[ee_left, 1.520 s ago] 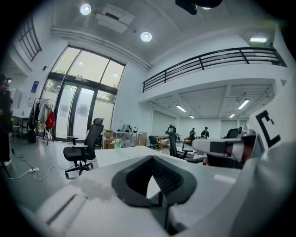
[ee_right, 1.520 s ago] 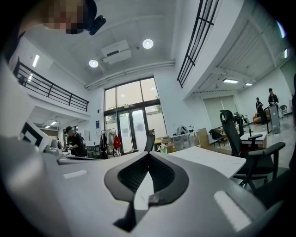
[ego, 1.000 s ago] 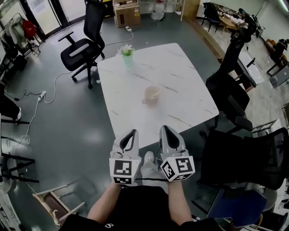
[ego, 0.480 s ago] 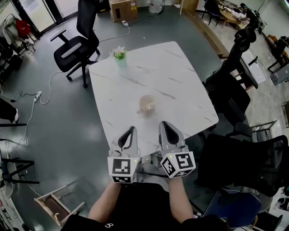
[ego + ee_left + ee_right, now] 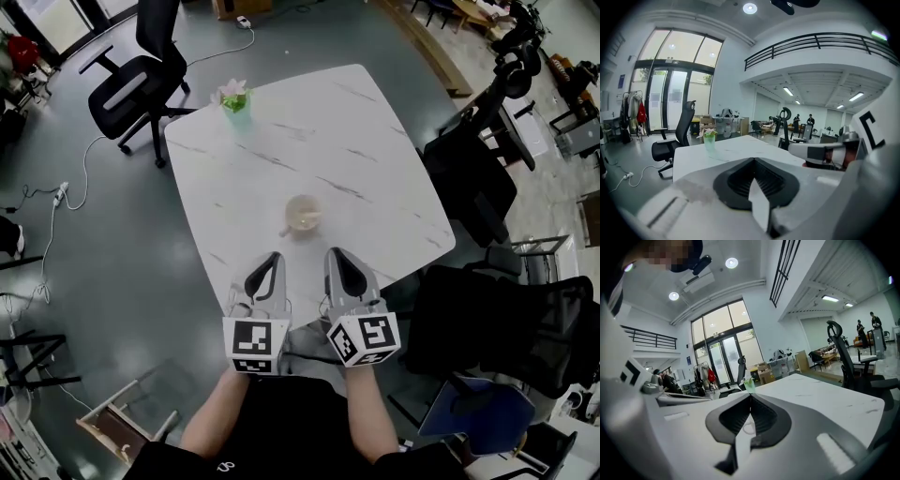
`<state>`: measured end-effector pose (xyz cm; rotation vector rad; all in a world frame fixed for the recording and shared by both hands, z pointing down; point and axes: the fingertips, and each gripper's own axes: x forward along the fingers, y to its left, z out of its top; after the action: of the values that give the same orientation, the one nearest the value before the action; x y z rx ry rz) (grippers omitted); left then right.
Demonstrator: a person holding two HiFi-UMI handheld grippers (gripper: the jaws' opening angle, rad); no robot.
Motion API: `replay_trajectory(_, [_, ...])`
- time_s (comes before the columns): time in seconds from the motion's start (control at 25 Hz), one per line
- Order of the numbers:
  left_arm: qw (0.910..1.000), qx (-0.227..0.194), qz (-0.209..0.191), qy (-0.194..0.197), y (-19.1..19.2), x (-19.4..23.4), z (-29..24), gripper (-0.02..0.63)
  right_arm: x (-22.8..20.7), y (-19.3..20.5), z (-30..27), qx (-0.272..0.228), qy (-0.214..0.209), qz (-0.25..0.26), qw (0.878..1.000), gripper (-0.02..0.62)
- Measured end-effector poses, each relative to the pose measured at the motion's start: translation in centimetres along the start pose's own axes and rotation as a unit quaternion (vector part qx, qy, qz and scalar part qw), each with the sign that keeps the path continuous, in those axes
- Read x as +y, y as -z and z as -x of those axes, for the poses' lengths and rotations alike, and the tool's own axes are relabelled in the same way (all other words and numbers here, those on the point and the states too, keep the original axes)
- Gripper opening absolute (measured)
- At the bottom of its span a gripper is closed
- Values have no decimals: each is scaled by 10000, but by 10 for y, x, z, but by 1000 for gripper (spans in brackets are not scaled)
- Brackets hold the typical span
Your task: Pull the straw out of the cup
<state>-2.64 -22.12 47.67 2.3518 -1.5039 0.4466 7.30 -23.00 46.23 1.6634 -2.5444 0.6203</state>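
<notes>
Resting on one table (image 5: 356,141): one cup (image 5: 303,213).

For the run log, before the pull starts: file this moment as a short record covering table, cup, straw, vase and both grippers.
table: white marble top
cup: upright, near the table's middle, ahead of both grippers
straw: too small to make out
vase: green, holding flowers, at the far left corner
left gripper: shut, empty, over the near edge, apart from the cup
right gripper: shut, empty, beside the left one
stage: cup not yet reached
</notes>
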Motion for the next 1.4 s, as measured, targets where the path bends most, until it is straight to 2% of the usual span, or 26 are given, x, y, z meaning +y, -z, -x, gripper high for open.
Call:
replay_trajectory(0.24, [9998, 134, 94, 126, 9, 5, -15, 0, -8, 17, -22, 304, 102, 99, 9994, 7])
replay_trajectory(0.64, [9992, 321, 167, 185, 25, 11, -36, 2, -34, 51, -58, 722, 287, -184, 9968, 84])
replay_trajectory(1.16, [9981, 581, 169, 142, 41, 24, -53, 0, -60, 79, -93, 835, 460, -824, 9920, 121])
replay_trajectory(1.4, [9975, 674, 164, 134, 46, 31, -57, 0, -63, 88, -106, 890, 488, -897, 9908, 121])
